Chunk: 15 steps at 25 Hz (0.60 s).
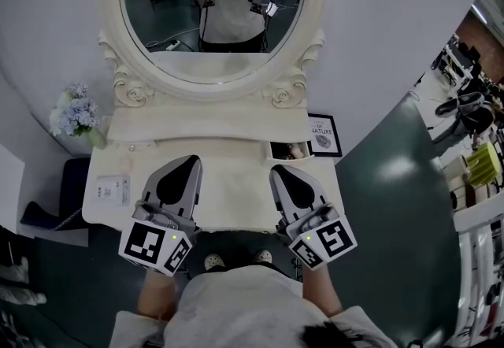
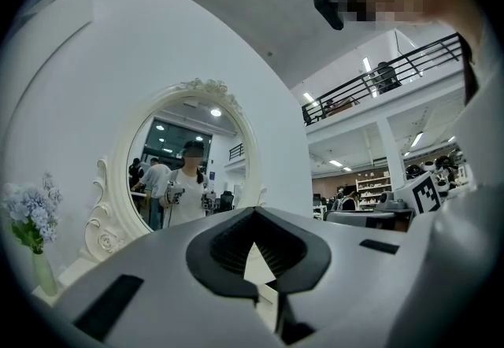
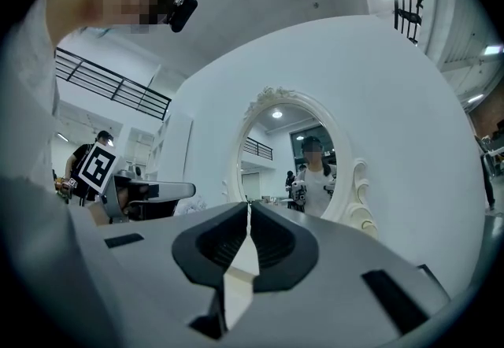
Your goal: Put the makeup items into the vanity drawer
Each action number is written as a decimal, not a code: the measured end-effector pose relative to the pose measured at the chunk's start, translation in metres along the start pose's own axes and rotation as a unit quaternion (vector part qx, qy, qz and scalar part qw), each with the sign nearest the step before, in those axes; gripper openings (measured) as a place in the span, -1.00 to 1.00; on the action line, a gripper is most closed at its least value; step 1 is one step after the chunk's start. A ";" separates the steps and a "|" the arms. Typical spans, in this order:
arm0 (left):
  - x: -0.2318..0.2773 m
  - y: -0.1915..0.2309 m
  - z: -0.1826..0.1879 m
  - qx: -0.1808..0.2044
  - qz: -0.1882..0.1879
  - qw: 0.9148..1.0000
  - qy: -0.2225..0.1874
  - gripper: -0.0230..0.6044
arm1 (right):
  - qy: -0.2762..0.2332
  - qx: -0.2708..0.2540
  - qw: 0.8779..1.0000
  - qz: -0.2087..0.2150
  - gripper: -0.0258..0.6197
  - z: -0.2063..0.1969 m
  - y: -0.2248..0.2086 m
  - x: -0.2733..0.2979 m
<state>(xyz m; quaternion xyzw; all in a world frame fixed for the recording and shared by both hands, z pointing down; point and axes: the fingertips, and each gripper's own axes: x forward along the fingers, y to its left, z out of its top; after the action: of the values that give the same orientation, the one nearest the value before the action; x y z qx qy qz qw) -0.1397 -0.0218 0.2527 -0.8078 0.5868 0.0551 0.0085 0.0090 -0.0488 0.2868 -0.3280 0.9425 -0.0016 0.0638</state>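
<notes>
Your left gripper and right gripper hover over the worktop, fingers clenched and empty; reaching for the drawer, you could knock the frame beside it.

**Head view.** Even, diffuse overhead light. The white vanity top between the left gripper and the right gripper is bright, with only faint, soft shadow. A pale sheen lies on the dark floor to the right of the right gripper.

**Gripper views.** Ceiling lamps reflected in the mirror ahead of both grippers appear as small hot spots. Fisheye distortion bows the wall, and the corners are vignetted black. The jaw bodies nearest each lens are soft.
</notes>
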 end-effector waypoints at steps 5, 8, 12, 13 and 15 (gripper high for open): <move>-0.007 0.006 0.001 0.001 -0.004 1.000 -0.003 -0.89 | -0.004 0.000 1.000 -0.008 -0.84 0.001 0.007 0.002; -0.009 0.008 0.002 0.001 -0.008 1.000 -0.003 -0.89 | -0.006 0.000 1.000 -0.011 -0.84 0.000 0.010 0.003; -0.011 0.011 0.003 0.004 -0.012 1.000 -0.003 -0.89 | -0.008 0.000 1.000 -0.014 -0.84 0.001 0.014 0.005; -0.011 0.012 0.002 0.004 -0.013 1.000 -0.003 -0.89 | -0.008 -0.001 1.000 -0.015 -0.84 0.002 0.015 0.006; -0.012 0.013 0.001 0.004 -0.014 1.000 -0.003 -0.89 | -0.009 -0.002 1.000 -0.016 -0.84 0.001 0.016 0.006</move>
<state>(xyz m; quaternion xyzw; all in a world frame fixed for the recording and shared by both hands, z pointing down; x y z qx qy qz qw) -0.1559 -0.0145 0.2536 -0.8158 0.5755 0.0546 0.0144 -0.0058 -0.0402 0.2842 -0.3432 0.9365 0.0024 0.0715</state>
